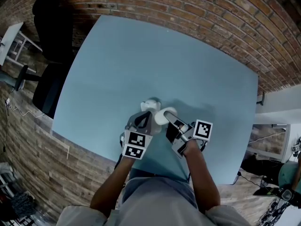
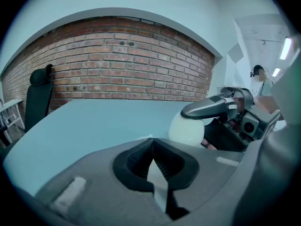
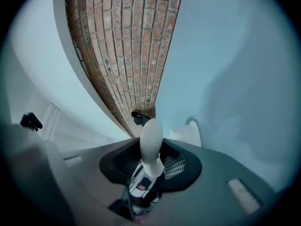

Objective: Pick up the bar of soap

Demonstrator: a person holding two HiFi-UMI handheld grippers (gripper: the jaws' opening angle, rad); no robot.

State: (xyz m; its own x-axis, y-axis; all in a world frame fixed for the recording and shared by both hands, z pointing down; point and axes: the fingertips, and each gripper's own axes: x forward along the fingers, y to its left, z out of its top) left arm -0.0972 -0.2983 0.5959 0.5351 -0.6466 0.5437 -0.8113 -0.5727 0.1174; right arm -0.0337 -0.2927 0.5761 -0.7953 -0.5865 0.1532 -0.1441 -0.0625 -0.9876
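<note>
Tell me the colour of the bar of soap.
Plain white; the bar of soap shows best in the right gripper view.

Brick wall [image 1: 188,13] behind pale-blue table [image 1: 141,60]; black chair [image 1: 49,36] left.

Site: an indoor studio or lab-type workroom set up for recording, not a home.

Evidence:
- One plain pale-blue table [image 1: 141,55] stands in open floor, with almost nothing on it.
- Bare brick wall [image 1: 188,13] behind it; white walls and a ceiling strip light [image 2: 285,48] to the side.
- Wood-plank floor [image 1: 28,149] with loose cables [image 1: 14,108] trailing across it.
- Black office chair [image 1: 49,27] pushed back by the wall.
- White shelving [image 1: 14,44] at one edge, more white furniture [image 1: 270,138] at the other.
- A second person [image 2: 260,76] stands in the background.
</note>
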